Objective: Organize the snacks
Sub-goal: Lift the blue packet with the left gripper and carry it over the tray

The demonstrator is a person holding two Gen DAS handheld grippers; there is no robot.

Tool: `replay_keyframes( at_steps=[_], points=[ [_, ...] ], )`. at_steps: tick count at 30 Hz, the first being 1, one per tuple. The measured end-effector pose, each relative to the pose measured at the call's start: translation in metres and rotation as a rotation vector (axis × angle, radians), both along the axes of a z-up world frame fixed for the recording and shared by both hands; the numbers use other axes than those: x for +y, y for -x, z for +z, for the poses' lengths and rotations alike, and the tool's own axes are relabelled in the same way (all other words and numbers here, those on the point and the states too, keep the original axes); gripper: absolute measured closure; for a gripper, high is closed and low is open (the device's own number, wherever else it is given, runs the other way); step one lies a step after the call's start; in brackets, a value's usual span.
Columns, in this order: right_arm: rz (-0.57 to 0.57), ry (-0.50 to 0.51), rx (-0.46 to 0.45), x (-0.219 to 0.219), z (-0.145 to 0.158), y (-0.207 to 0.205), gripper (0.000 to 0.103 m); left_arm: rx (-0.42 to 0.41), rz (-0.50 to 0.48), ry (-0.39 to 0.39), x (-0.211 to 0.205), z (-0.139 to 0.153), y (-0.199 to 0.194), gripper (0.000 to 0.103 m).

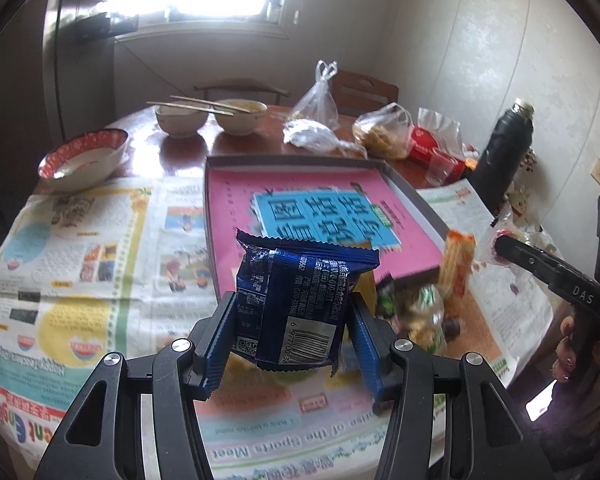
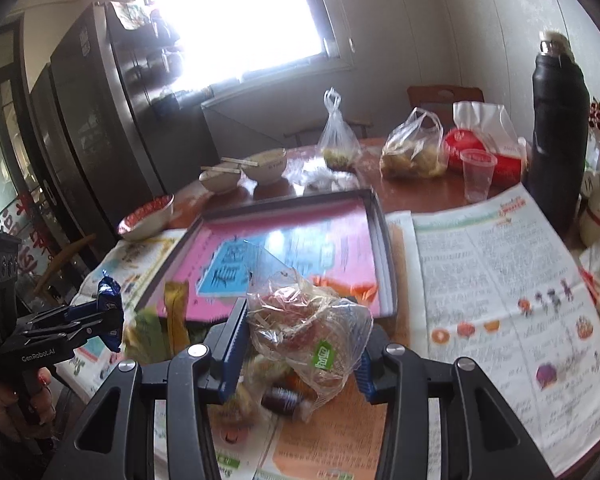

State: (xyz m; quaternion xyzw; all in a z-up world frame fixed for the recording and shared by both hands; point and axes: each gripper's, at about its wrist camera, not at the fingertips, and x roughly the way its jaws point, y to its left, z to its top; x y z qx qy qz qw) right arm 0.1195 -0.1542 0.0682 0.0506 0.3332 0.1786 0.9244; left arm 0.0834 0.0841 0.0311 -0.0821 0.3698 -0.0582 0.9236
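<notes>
My left gripper (image 1: pixel 294 300) is shut on a dark blue snack packet (image 1: pixel 300 296), held above the newspaper-covered table; it also shows in the right wrist view (image 2: pixel 110 312). My right gripper (image 2: pixel 300 320) is shut on a clear plastic-wrapped snack (image 2: pixel 304 324) with a green label, just in front of the shallow box (image 2: pixel 380 240) lined with a pink sheet. The box also shows in the left wrist view (image 1: pixel 420 204). A pile of loose snacks (image 1: pixel 424 308) lies at the box's near corner, with an orange packet (image 1: pixel 458 264) upright. The right gripper's body (image 1: pixel 548 272) shows at far right.
Newspaper (image 1: pixel 80 260) covers the table's near half. Bowls with chopsticks (image 1: pixel 212 116), a red-rimmed bowl (image 1: pixel 84 158), plastic food bags (image 2: pixel 414 152), a plastic cup (image 2: pixel 478 174), a red tissue pack (image 2: pixel 484 156) and a tall black flask (image 2: pixel 558 132) stand behind the box.
</notes>
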Motion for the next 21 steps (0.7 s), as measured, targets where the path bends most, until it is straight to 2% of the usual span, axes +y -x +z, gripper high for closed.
replay_keyframes(
  at_steps=[11,21],
  points=[
    [-0.033,0.000,-0.015,-0.014,0.009,-0.041,0.057,-0.010,0.049,-0.009,0.008,0.009,-0.036,0.047],
    [-0.045,0.008,0.027,-0.020,-0.002,-0.079,0.057,0.031,0.057,0.001,0.008,-0.007,-0.066,0.047]
  ],
)
